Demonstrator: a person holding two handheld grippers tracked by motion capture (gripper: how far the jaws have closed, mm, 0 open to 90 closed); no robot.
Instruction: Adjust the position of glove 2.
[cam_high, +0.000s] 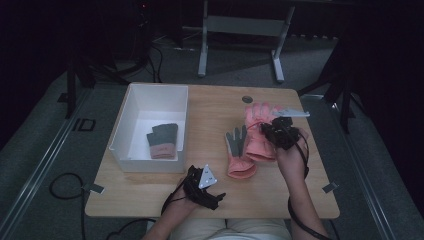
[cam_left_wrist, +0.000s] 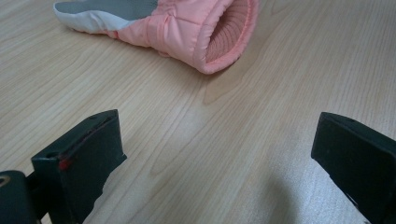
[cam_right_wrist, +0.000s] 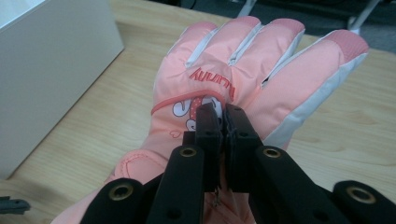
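Counter (cam_high: 150, 192): wooden, centre frame.
Your right tongs (cam_right_wrist: 223, 114): pinching the pink glove (cam_right_wrist: 261, 60).
Your left tongs (cam_left_wrist: 217, 163): wide, nothing between them.

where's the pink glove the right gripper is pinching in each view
High view: pinched glove right of centre, under the right hand-held gripper.
Left gripper view: the glove there is the other one, lying palm-up.
Right gripper view: centre, fingers pointing away.
Shared landmark: the white box.
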